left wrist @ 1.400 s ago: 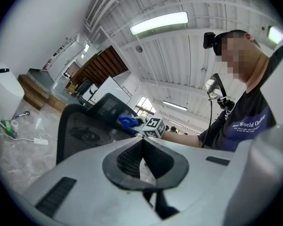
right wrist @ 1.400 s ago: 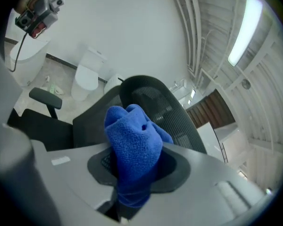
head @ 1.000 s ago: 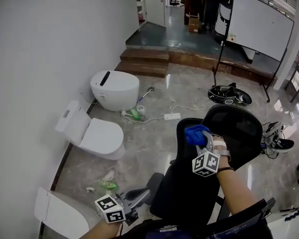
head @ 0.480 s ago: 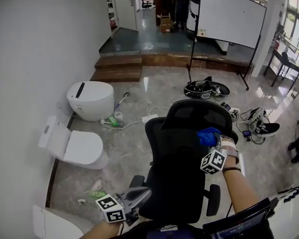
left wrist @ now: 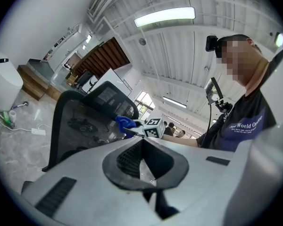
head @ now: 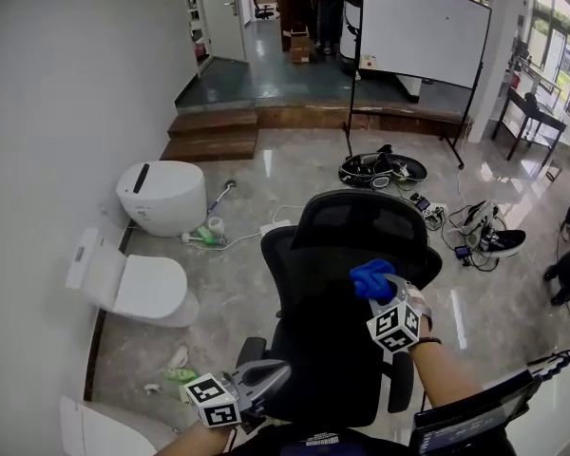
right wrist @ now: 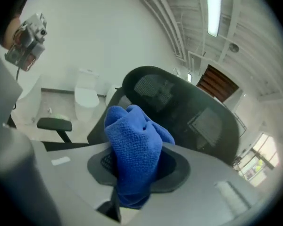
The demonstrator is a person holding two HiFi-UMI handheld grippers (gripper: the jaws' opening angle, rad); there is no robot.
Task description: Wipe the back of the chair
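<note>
A black mesh office chair stands in the middle of the head view, its back (head: 334,245) turned towards me. My right gripper (head: 378,287) is shut on a bunched blue cloth (head: 370,277), which sits over the lower right part of that back. In the right gripper view the cloth (right wrist: 132,150) fills the jaws, with the chair back (right wrist: 193,114) just beyond it. My left gripper (head: 266,378) is low at the left, beside the chair's seat, shut with nothing in it. In the left gripper view, the chair back (left wrist: 82,121) and the blue cloth (left wrist: 124,122) show past the jaws.
Two white toilets (head: 160,193) (head: 133,285) stand along the left wall. Wooden steps (head: 214,133) and a whiteboard (head: 418,28) lie beyond the chair. Cables and shoes (head: 480,224) litter the floor at the right, and bottles (head: 179,374) lie at the left. The armrest (right wrist: 54,123) juts out.
The right gripper carried the cloth from the left edge of the chair back across to its right side, then back a little left and lower. The left gripper stayed low.
</note>
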